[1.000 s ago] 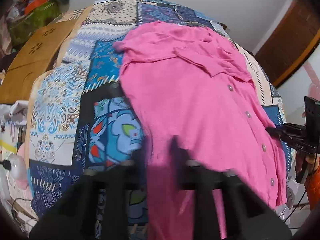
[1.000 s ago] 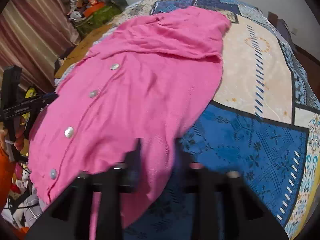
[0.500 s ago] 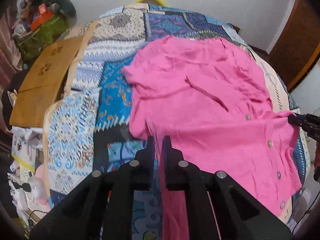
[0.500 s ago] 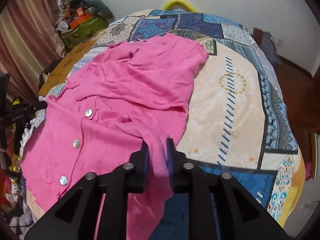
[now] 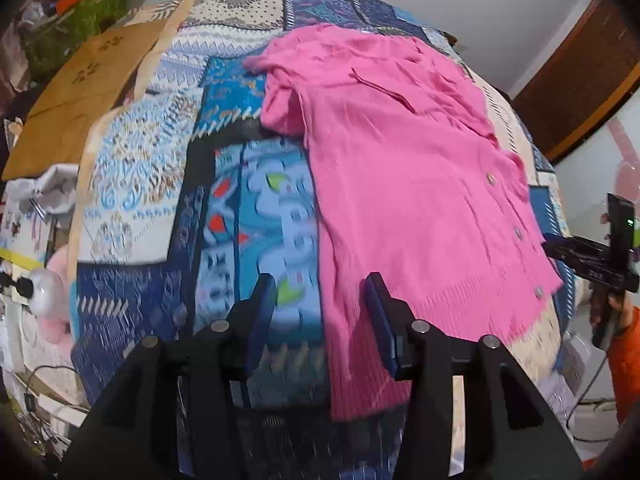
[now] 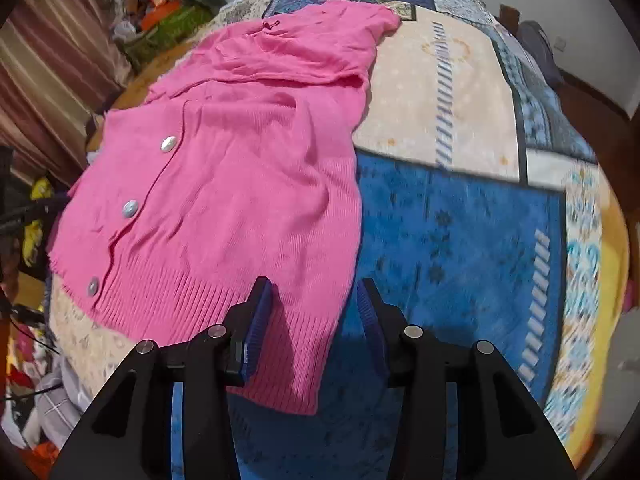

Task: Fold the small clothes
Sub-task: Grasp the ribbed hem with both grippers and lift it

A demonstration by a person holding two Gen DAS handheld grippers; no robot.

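On the patchwork quilt (image 6: 460,220) lies a ribbed pink cardigan (image 6: 224,184) (pearly buttons); both tongs (image 5: 320,308) (image 6: 314,308) gape, empty.

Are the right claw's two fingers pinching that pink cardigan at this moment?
Cannot tell. In the right wrist view the right gripper is open, jaws spread over the pink cardigan hem; whether a finger brushes the knit is not plain.

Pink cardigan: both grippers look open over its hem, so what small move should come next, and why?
Probably a regrasp: the pink cardigan lies flat, buttons up, on the patchwork bedspread. The right gripper and left gripper are open at its ribbed corners, so closing there would start a fold.
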